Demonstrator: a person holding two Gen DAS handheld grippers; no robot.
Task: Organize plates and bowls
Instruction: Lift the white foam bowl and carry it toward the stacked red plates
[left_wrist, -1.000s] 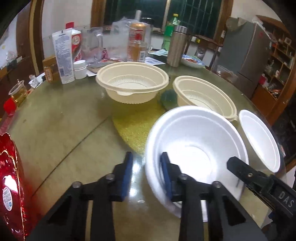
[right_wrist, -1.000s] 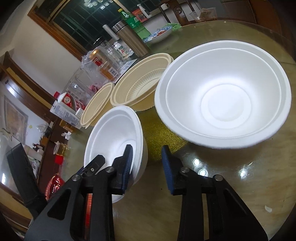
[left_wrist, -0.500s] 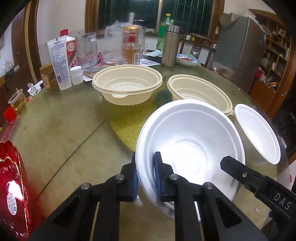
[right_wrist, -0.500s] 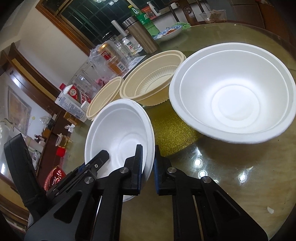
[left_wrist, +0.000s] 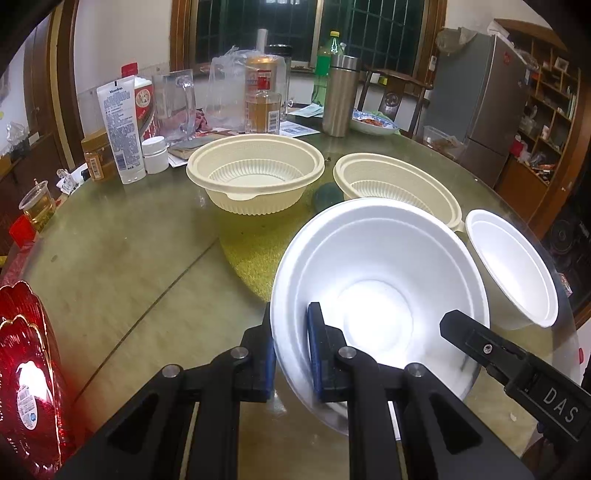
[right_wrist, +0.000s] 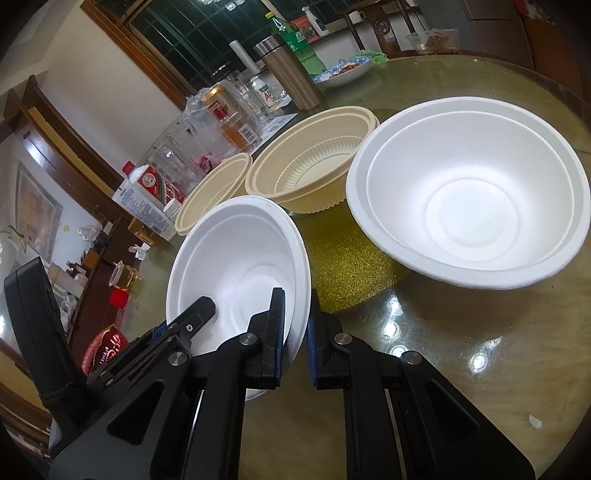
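Left gripper (left_wrist: 291, 347): jaws clamped on the near-left rim of the large white foam bowl (left_wrist: 380, 295), one blue pad outside the wall and one inside; they have just finished closing on it.
Right gripper (right_wrist: 295, 332): jaws pinched on the same bowl's rim (right_wrist: 236, 266) from its other side, having just closed; its black finger also shows in the left wrist view, over the bowl's right edge.
Open room: bare glass tabletop (left_wrist: 122, 266) lies ahead-left of the left gripper; the table's rim curves close to the right of the right gripper.
Other bowls: a small white bowl (left_wrist: 513, 269) sits just right of the held one; two nested white bowls (right_wrist: 469, 192) are ahead-right of the right gripper.
Cream bowls: one ribbed cream bowl (left_wrist: 255, 177) stands ahead of the left gripper, a second (left_wrist: 399, 188) just behind the held bowl.
Writing: "DAS" reads on the right gripper's finger; the print on the white tube (left_wrist: 120, 129) is too small to read.
Clutter beyond: steel flask (left_wrist: 340, 96), green bottle (left_wrist: 325, 66), glass mug (left_wrist: 177, 103), red packet (left_wrist: 26, 376) at near left.
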